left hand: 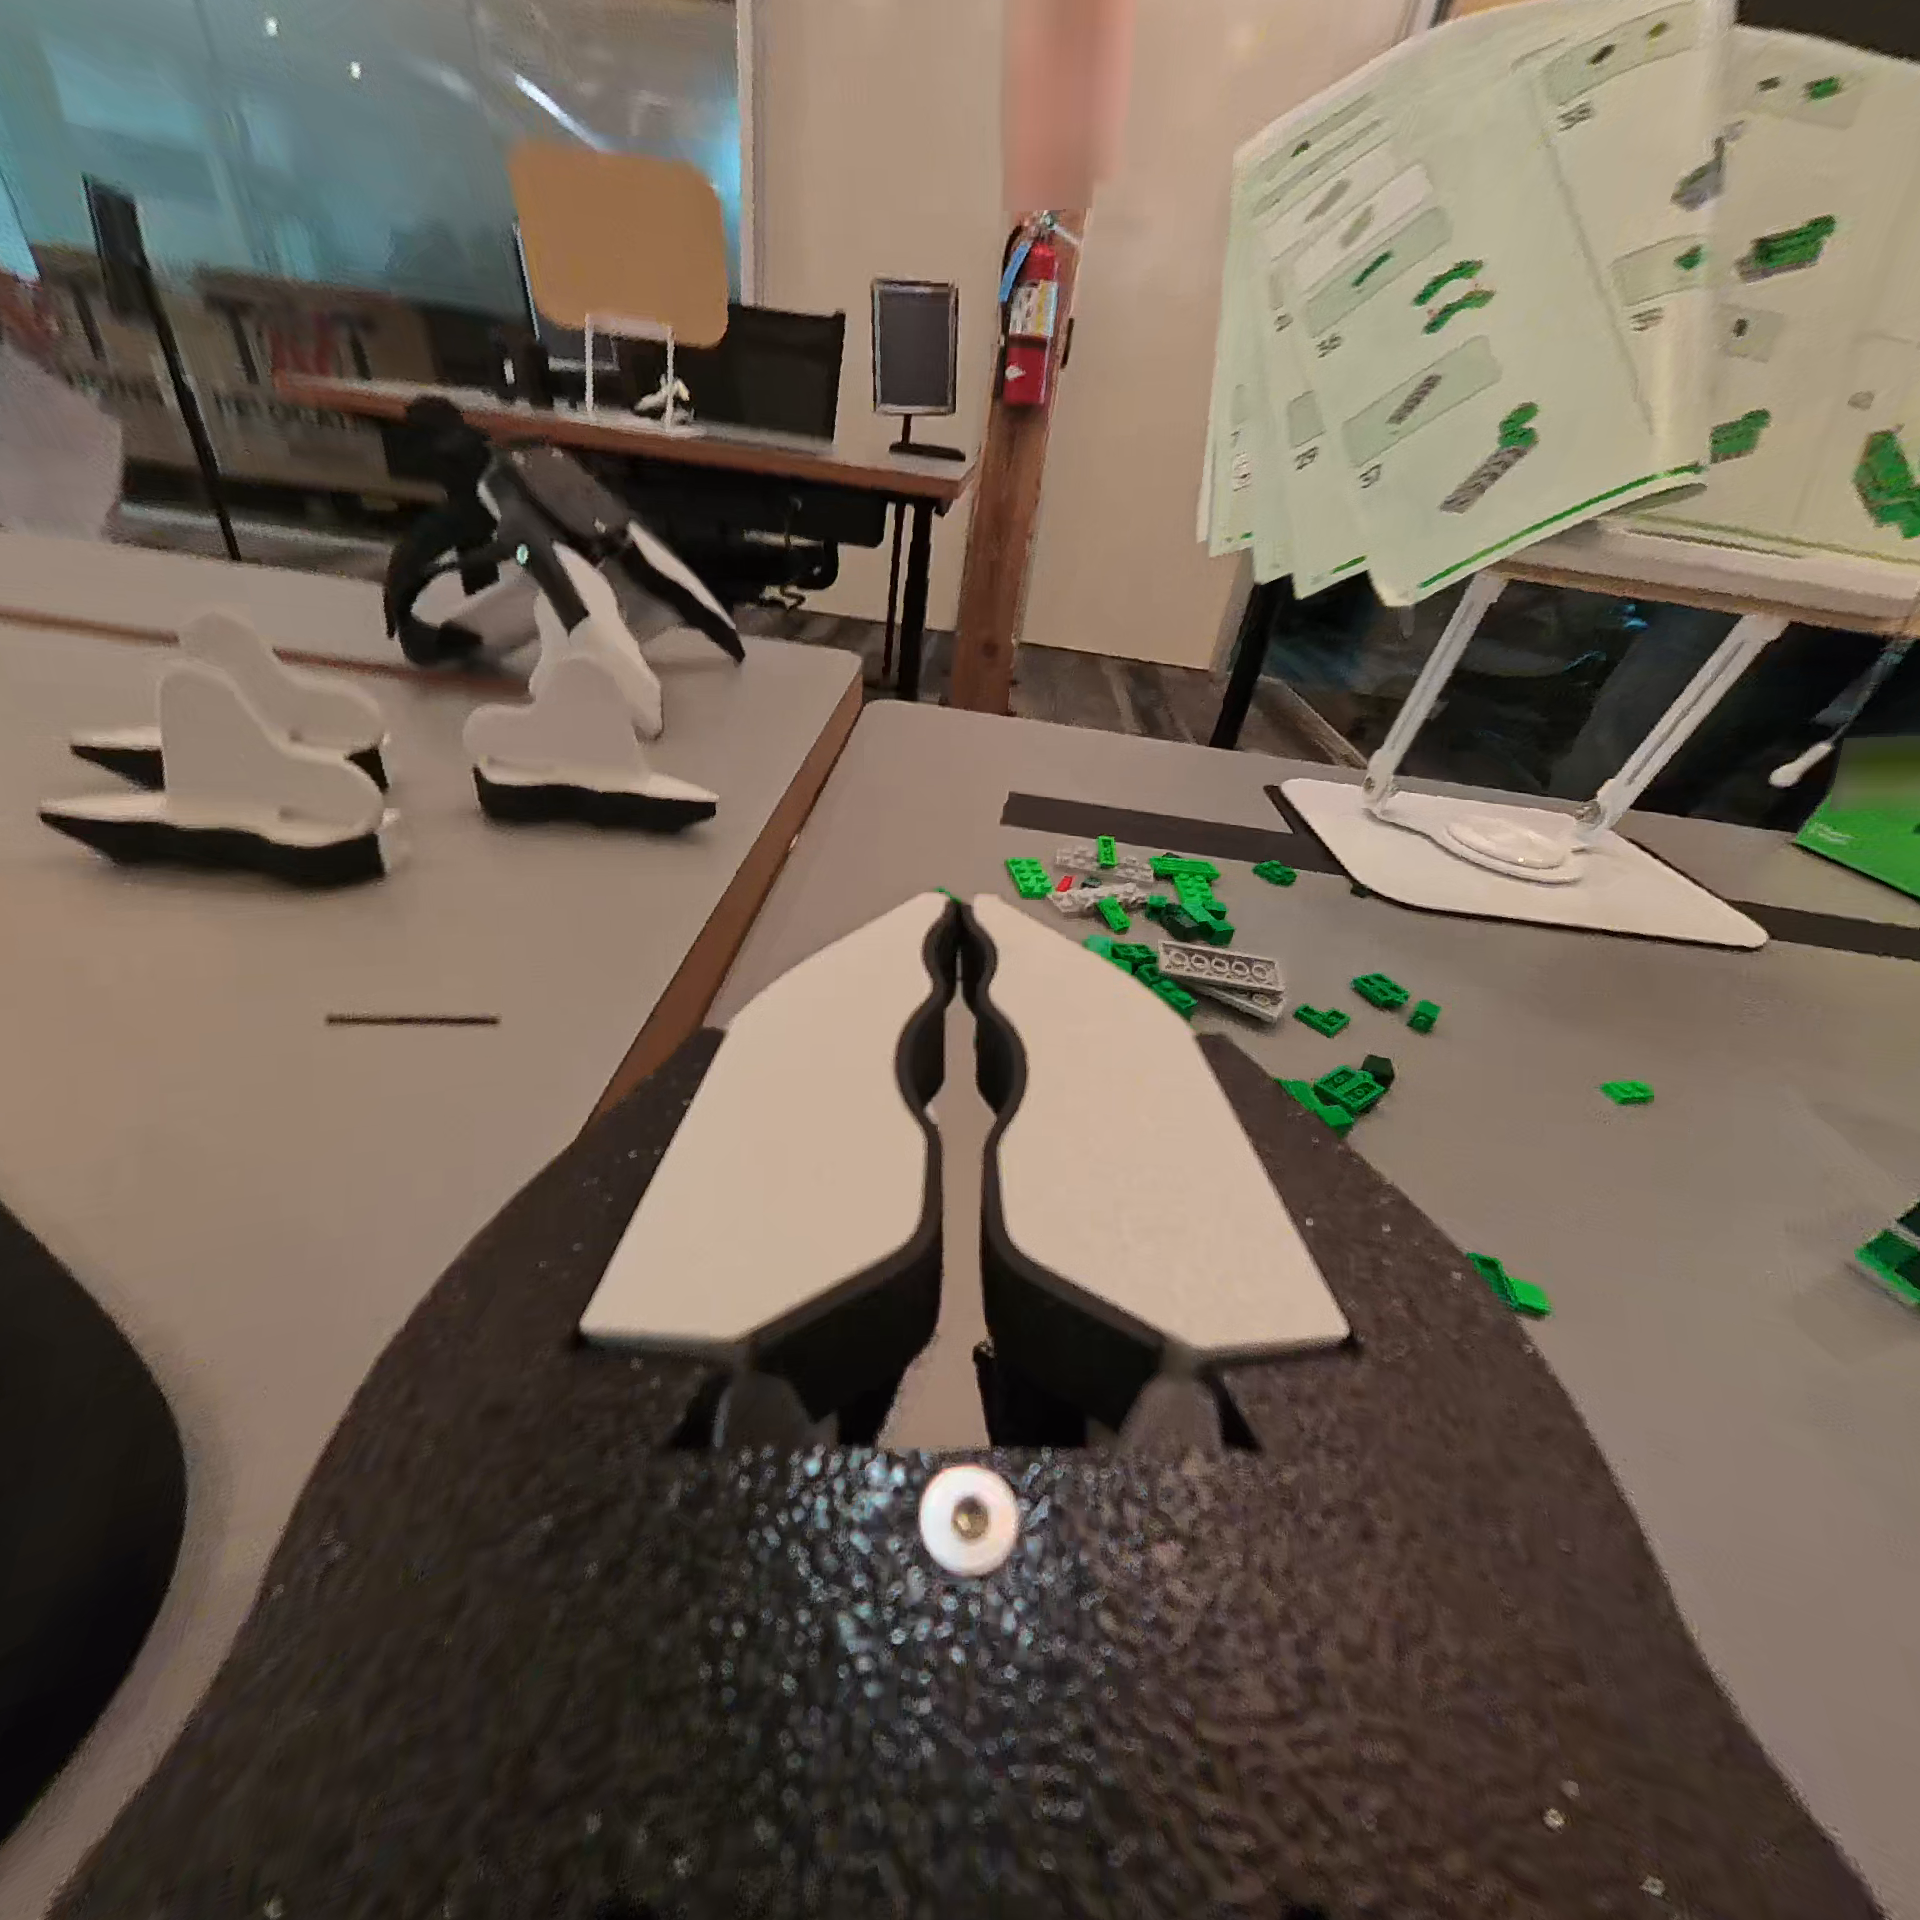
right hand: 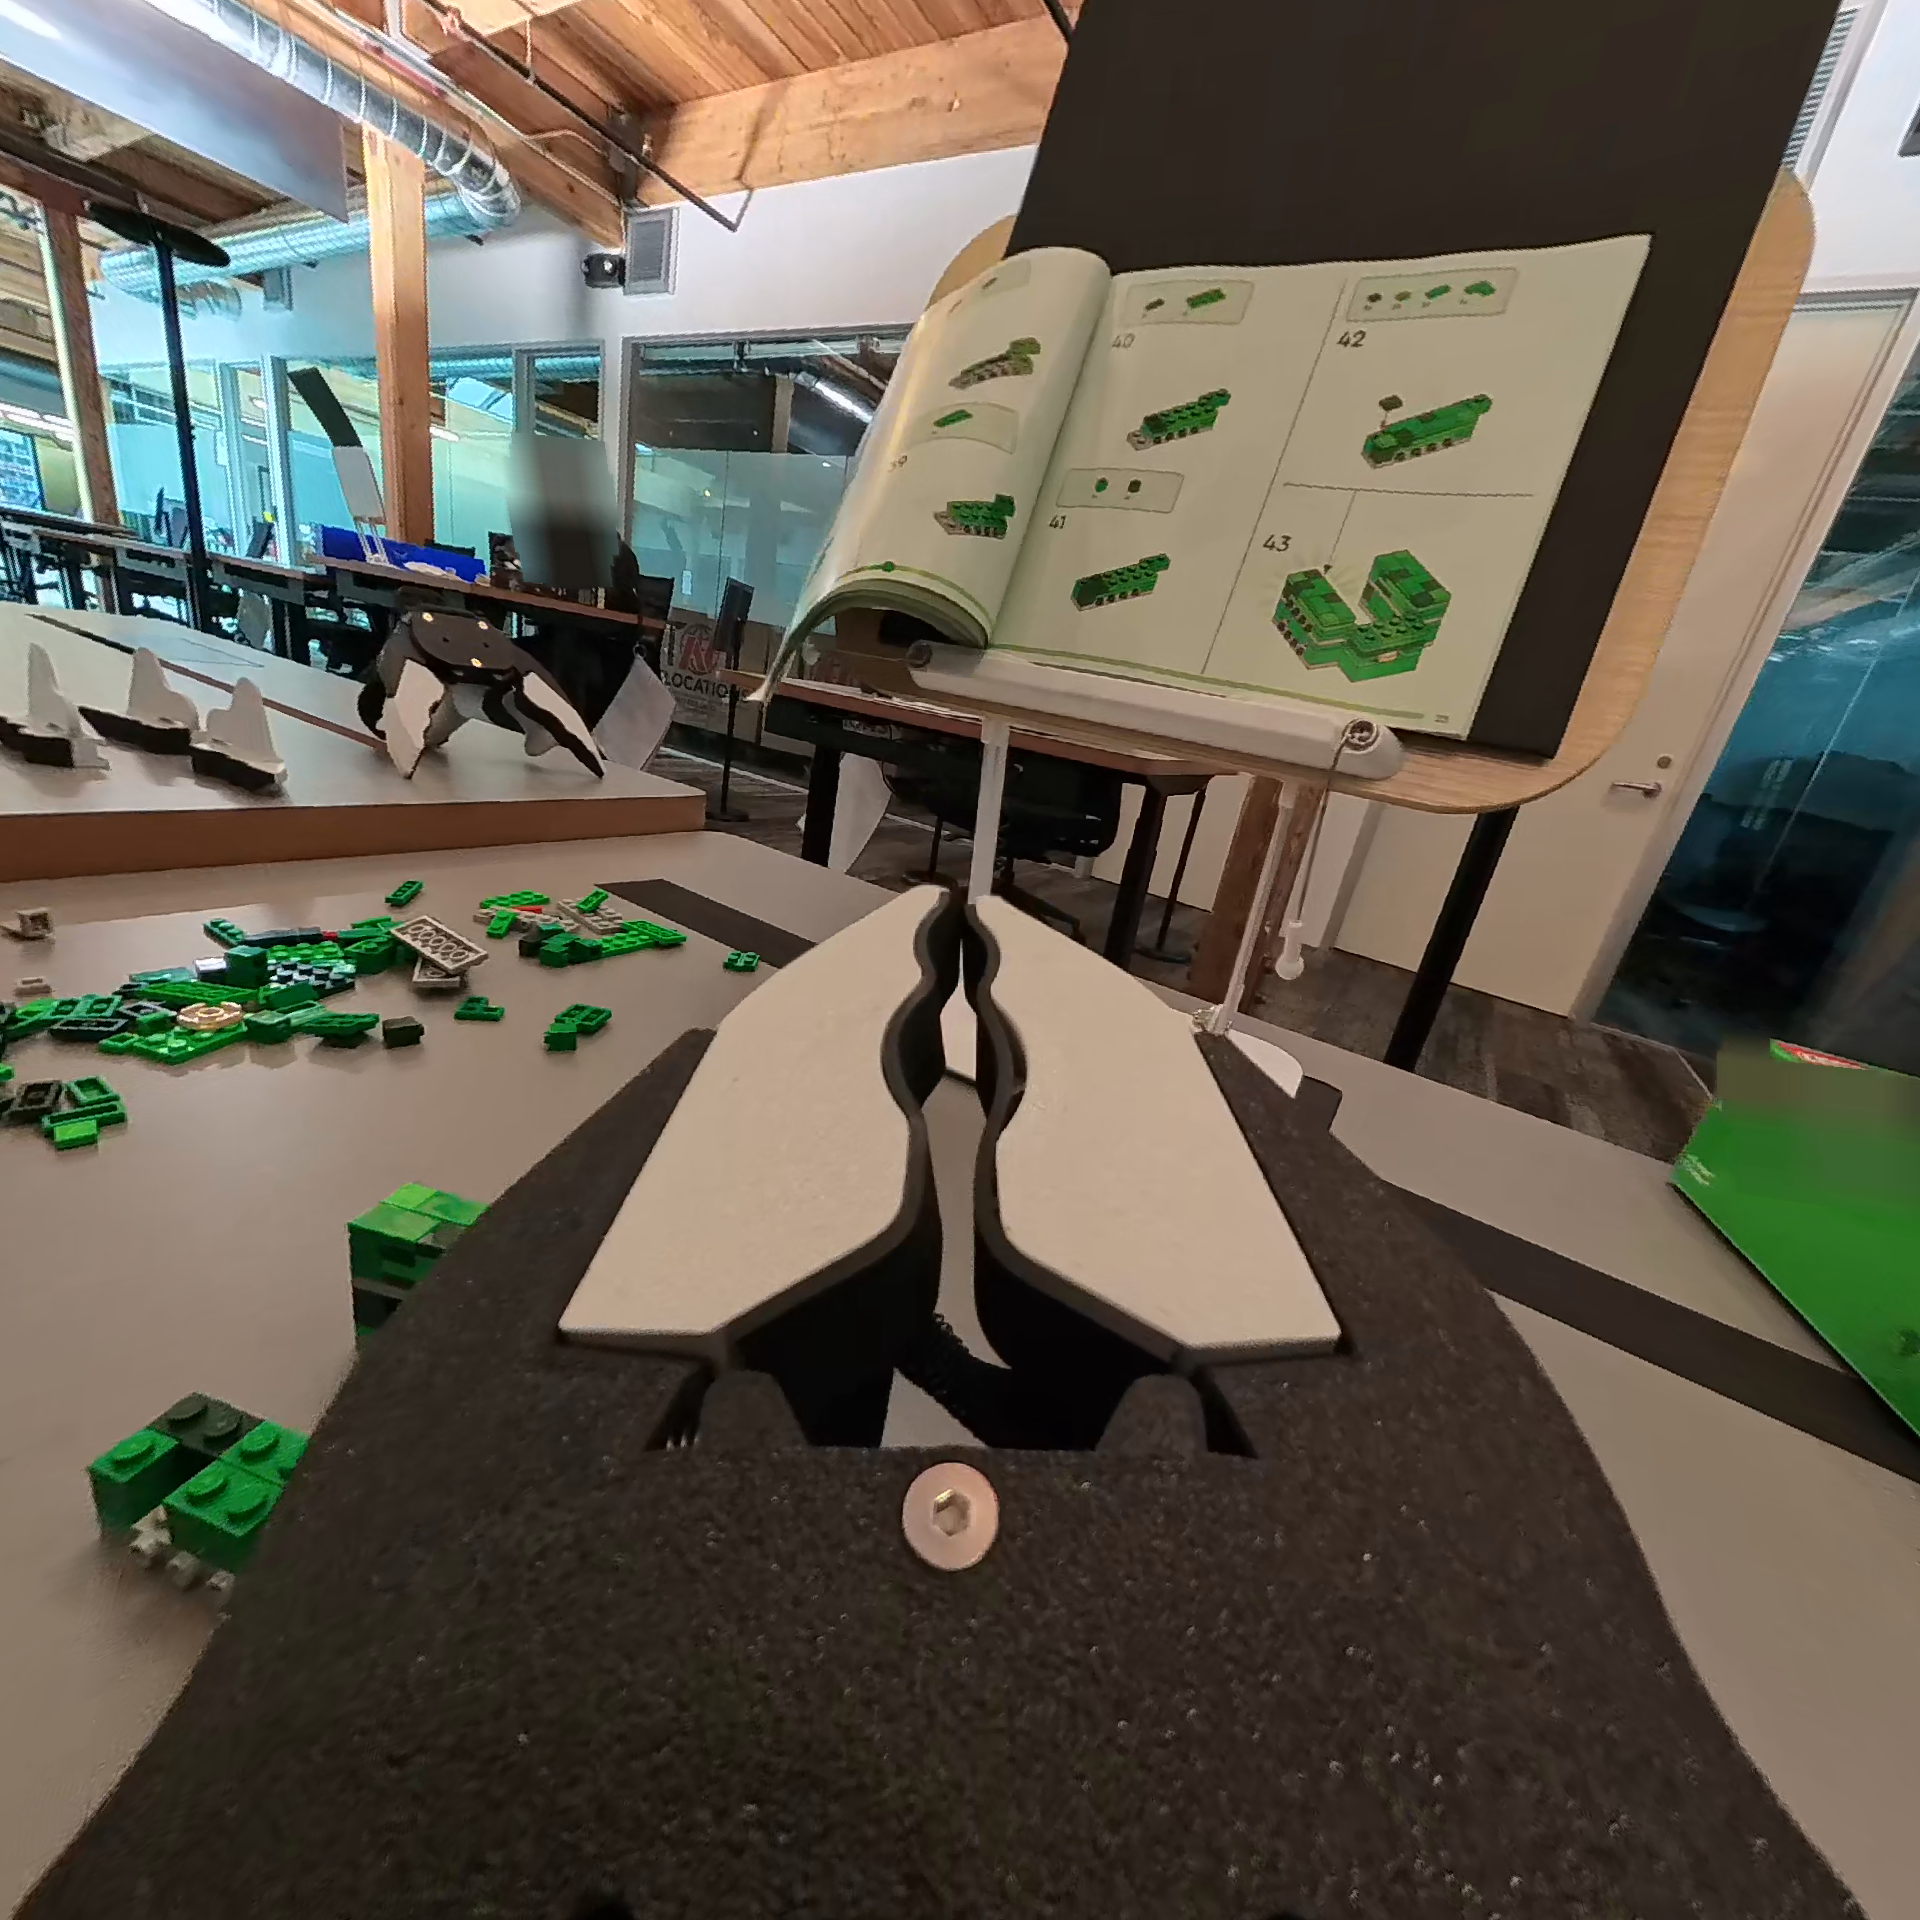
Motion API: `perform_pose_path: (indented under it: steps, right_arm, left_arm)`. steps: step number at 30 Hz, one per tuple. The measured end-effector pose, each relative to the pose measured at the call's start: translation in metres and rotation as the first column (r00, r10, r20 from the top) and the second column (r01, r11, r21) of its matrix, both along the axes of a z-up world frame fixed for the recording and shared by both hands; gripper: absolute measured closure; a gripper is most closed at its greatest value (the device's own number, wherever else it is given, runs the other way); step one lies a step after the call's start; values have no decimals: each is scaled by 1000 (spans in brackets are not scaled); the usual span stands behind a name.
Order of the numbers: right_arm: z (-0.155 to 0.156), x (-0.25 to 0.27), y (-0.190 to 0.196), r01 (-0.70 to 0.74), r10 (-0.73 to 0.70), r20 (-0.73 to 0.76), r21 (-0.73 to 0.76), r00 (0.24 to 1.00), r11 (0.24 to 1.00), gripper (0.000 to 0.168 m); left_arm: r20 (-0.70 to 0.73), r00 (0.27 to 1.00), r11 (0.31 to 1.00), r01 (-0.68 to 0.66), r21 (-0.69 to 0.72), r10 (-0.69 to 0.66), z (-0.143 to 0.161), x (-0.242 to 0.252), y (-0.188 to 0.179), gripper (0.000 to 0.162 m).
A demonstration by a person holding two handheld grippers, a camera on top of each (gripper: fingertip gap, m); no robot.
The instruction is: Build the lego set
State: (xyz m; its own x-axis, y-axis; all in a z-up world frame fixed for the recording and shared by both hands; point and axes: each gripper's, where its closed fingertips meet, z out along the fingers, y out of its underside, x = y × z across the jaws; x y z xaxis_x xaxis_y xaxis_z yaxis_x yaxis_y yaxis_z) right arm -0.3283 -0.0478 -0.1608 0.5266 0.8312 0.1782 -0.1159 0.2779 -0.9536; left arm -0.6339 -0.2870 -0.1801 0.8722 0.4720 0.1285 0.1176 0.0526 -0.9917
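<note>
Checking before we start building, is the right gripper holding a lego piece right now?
No, the right gripper is shut on nothing, and the loose bricks lie on the table.

bricks: you've got greens, some grey
surface: grey, black tape stripe
booklet: pale green pages

Soft, even indoor light, bright through the glass walls beyond the jaws; shadows on the bench are faint. The left view is motion-blurred, its booklet above-right of the jaws smeared. The right view is sharp; both bend at the edges.
</note>
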Motion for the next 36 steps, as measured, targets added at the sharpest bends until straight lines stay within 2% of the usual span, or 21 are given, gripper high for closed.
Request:
perform_pose_path:
  steps: [2,4,7,11,13,14,16,18,22,32,33,36]
  right_arm:
    - [-1,-1,-1,-3,3,8,5,1000,1000,168]
    - [-1,-2,-1,-6,6,12,2,1000,1000,168]
    - [-3,-3,-1,-8,8,16,-4,1000,1000,168]
    - [-4,-4,-1,-15,15,21,-9,1000,1000,168]
    - [-4,-5,-1,-17,18,24,-11,1000,1000,168]
    - [-4,-5,-1,-19,19,25,-11,999,1000,168]
    - [-5,-6,-2,-21,22,28,-12,999,1000,168]
    - [-5,-6,-2,-23,23,30,-12,999,1000,168]
    - [-6,-7,-2,-24,25,35,-13,999,1000,168]
    - [-7,-9,-4,-28,29,49,-5,998,1000,168]
    - [-7,-9,-4,-29,29,49,-5,998,1000,168]
    - [-7,-9,-4,-31,31,50,-6,998,1000,168]
  left_arm:
    - [-33,999,999,28,-29,-29,0,6,5,162]
    - [-34,989,986,142,-82,-145,-4,20,17,162]
    - [71,902,881,430,-195,-425,-24,57,36,162]
    - [78,832,768,539,-346,-549,-44,81,40,162]
    - [26,834,723,493,-484,-551,-57,82,40,161]
    - [-15,847,710,436,-552,-532,-63,78,40,147]
    - [-33,847,675,399,-621,-531,-74,78,41,145]
    - [39,845,656,441,-612,-533,-80,83,45,145]
    - [134,868,683,463,-565,-478,-82,79,52,150]
    - [189,890,659,437,-613,-415,-95,77,55,138]
    - [189,891,655,434,-619,-412,-96,77,55,139]
    - [172,887,630,430,-646,-429,-97,79,53,162]
